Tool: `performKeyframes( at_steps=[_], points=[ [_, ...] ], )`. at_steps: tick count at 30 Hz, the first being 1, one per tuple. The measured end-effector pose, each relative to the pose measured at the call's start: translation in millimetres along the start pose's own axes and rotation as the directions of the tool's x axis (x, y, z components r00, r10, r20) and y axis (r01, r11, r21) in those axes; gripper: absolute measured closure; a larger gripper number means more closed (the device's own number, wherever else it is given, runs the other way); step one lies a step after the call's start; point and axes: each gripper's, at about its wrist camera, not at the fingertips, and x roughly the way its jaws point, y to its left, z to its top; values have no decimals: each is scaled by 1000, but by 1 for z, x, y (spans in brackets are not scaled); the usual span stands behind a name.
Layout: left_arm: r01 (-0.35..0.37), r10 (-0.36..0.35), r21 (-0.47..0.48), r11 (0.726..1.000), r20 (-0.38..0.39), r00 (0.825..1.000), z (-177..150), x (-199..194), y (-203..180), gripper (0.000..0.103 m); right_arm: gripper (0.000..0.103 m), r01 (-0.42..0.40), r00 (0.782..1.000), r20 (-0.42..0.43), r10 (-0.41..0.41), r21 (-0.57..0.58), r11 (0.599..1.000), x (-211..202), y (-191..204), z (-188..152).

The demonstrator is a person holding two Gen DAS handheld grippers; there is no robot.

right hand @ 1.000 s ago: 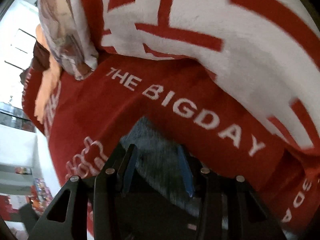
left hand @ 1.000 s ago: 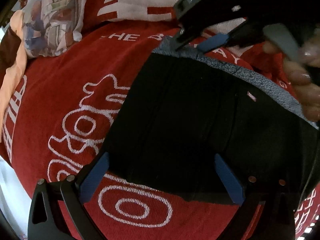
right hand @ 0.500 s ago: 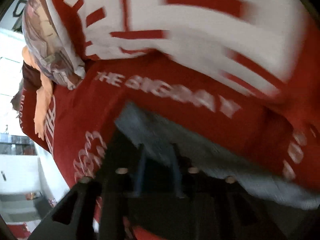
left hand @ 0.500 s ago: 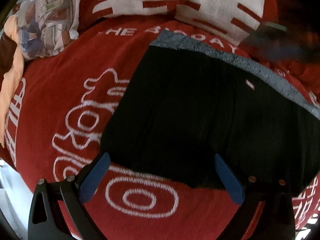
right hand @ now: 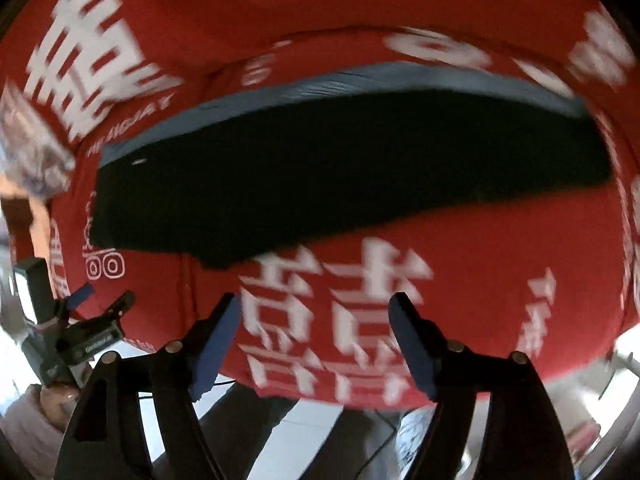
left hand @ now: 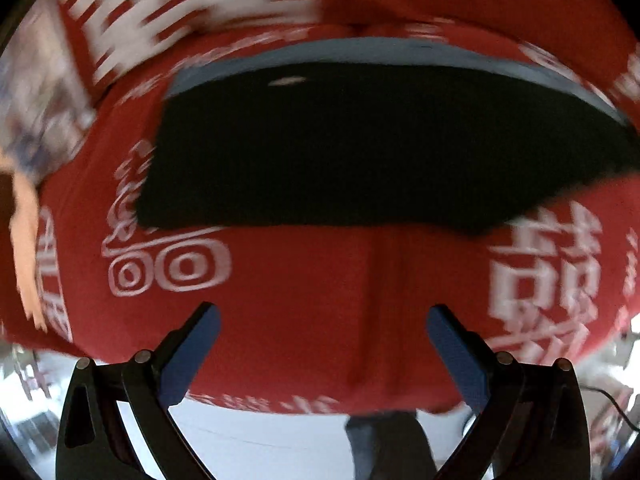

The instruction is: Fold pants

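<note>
The black pants (left hand: 360,152) lie folded into a flat rectangle on the red bed cover (left hand: 320,300), with a grey waistband (left hand: 380,54) along the far edge. They also show in the right wrist view (right hand: 320,184). My left gripper (left hand: 322,324) is open and empty, well back from the pants over the bed's near edge. My right gripper (right hand: 316,320) is open and empty, also back from the pants. The left gripper also shows at the left of the right wrist view (right hand: 100,300).
The red cover carries white printed characters (right hand: 336,308). A white and red pillow (left hand: 192,4) and a patterned cloth (left hand: 36,92) lie at the far left. The bed's near edge drops to a white floor (left hand: 260,440).
Both grippers have pulled back from the pants toward the bed's near edge. The right gripper has let go of the waistband and opened. The pants stay flat.
</note>
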Motion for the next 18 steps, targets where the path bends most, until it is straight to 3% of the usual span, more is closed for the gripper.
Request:
performKeyframes(
  at_steps=[7,11,18],
  points=[
    [11,-4,240,971,-27,1000,23,-37,-99,0,23,-16,993,120,-6,179,984,-57,-73,-23],
    [31,-14,264,964,-64,998,25,-49,-118,0,21,-50,981,194,2,247,968,-86,-103,-28],
    [81,-48,306,949,-115,992,31,-58,-139,0,21,-106,970,240,31,309,945,-97,-128,-44]
  ],
)
